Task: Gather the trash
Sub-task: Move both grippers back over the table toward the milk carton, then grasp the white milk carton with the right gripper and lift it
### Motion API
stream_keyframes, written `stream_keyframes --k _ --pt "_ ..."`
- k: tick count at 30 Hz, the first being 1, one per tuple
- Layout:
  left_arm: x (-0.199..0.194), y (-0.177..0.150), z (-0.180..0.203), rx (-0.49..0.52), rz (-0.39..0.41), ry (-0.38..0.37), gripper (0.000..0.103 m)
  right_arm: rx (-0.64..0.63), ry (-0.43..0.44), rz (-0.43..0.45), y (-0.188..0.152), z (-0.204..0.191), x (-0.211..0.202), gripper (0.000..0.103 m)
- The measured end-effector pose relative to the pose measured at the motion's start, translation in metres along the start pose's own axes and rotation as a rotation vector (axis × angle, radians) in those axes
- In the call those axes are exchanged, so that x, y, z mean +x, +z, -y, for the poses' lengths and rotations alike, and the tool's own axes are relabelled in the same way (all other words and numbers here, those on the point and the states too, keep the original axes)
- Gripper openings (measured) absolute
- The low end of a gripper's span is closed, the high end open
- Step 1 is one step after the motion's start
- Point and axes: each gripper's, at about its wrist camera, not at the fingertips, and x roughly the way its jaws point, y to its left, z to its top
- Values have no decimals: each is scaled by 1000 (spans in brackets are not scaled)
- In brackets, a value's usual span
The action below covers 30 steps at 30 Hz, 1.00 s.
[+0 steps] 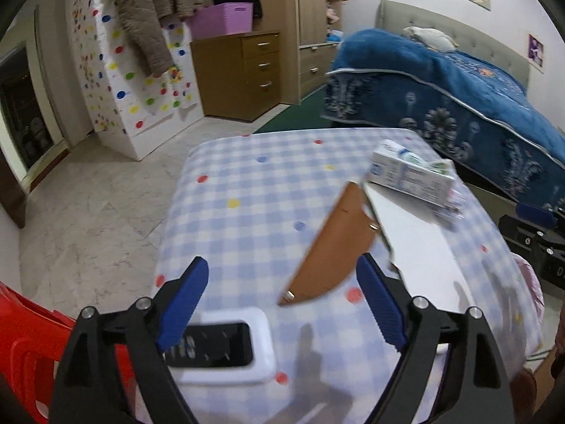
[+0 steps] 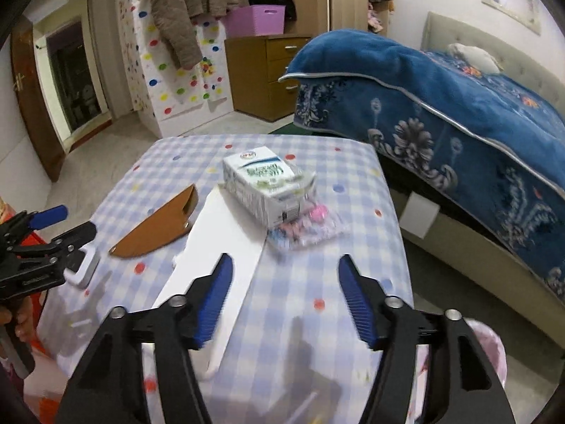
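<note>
While both grippers' fingers [image 1: 183, 300] gape empty, checkered table [image 2: 317, 265] fronts blue bed [image 2: 459, 106].

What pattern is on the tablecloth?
Blue-and-white checks with coloured dots on the tablecloth, clearest in the right wrist view.

Both wrist views look steeply down across the checked surface [image 1: 247, 190] toward the bed [image 2: 459, 106]. Left view sits near its left edge, right view farther right; both share the milk carton [image 2: 265, 187].
</note>
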Motion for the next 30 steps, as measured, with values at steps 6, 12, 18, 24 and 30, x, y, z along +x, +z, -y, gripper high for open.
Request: stream_keyframes --k 6,12,18,24,30 --pt "25 15 -10 -18 -18 35 87 -27 43 -3 26 3 42 87" --pt "42 22 -6 -10 -38 41 87 -37 65 -47 42 9 83 88" --pt "51 22 1 0 -55 38 87 -48 109 -66 49 10 104 88" --pt "48 14 5 5 -70 38 87 -60 127 -102 40 2 99 75" --pt "36 0 10 7 -81 31 87 5 143 -134 7 -11 63 75"
